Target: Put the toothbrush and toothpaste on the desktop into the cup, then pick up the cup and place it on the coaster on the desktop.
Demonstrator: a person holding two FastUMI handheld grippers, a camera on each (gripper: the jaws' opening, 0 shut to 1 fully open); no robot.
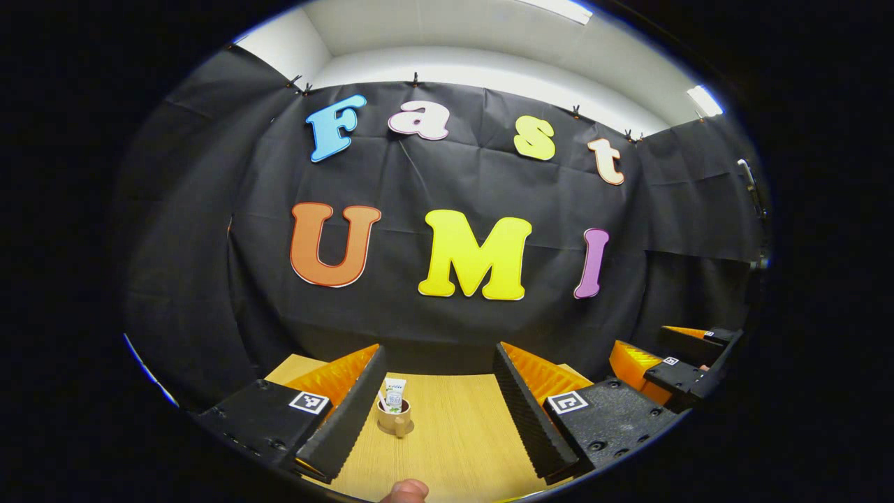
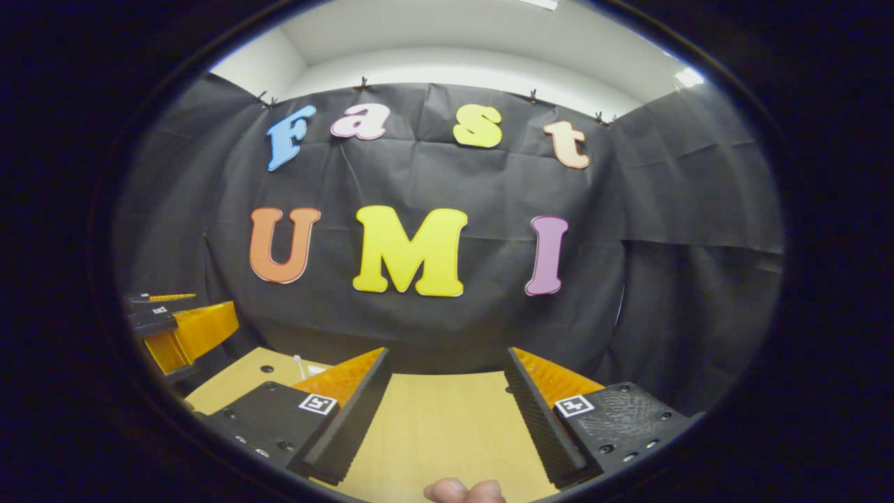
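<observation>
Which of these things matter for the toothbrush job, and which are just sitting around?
Part of the job:
- cup
- toothpaste, standing in the cup
- toothbrush, also in the cup
- left gripper, jaws open
- right gripper, jaws open

Just there:
- wooden desktop

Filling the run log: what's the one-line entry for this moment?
cup: on desktop, toothpaste and toothbrush inside | left claw: open | right claw: open
</observation>
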